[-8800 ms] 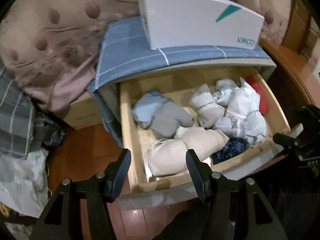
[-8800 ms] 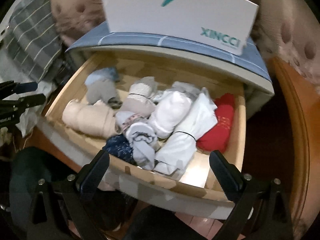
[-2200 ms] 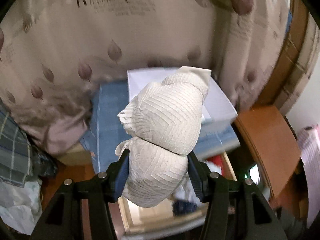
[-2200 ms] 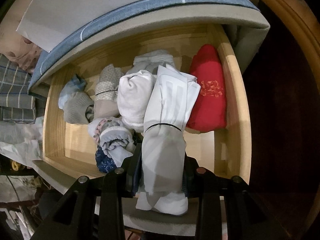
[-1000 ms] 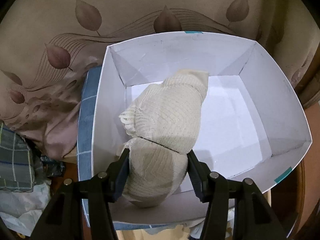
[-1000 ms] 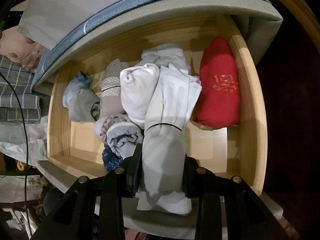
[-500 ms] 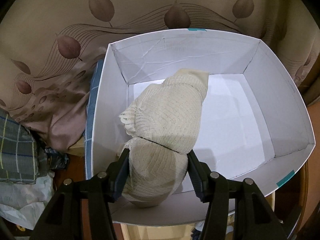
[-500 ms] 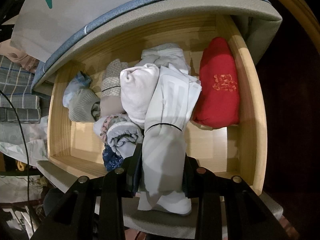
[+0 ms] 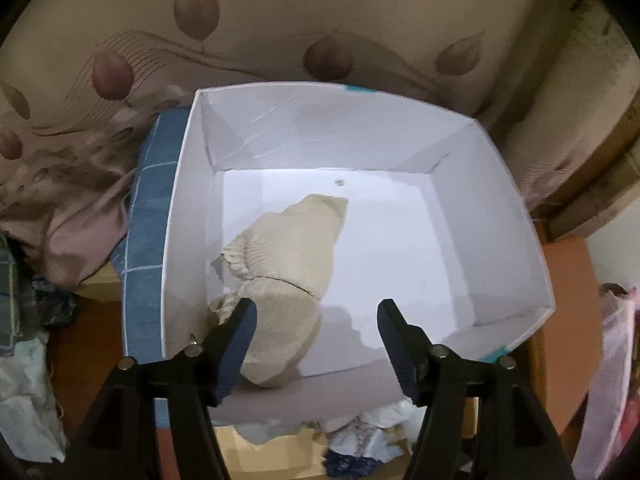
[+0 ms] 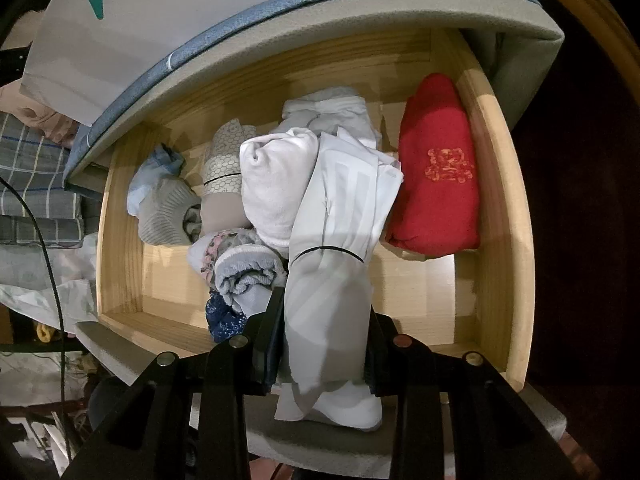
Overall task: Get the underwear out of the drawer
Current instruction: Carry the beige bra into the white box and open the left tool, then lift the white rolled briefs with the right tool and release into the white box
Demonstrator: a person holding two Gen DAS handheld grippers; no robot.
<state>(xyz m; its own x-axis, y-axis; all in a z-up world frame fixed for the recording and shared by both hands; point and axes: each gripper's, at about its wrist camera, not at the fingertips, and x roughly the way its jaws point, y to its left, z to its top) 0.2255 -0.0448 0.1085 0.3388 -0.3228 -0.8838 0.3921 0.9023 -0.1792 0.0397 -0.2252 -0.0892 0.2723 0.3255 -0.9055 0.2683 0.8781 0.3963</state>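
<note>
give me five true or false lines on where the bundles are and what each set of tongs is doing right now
1. The left tongs are open. True.
2. The cream bundle lies inside the white box. True.
3. The right tongs are open and hold nothing. False: they are shut on the white bundle with a black band around it.
4. The red bundle lies at the left end of the drawer. False: it lies at the right end, by the side wall.
5. The white box holds several bundles. False: only the cream bundle shows in it.
</note>
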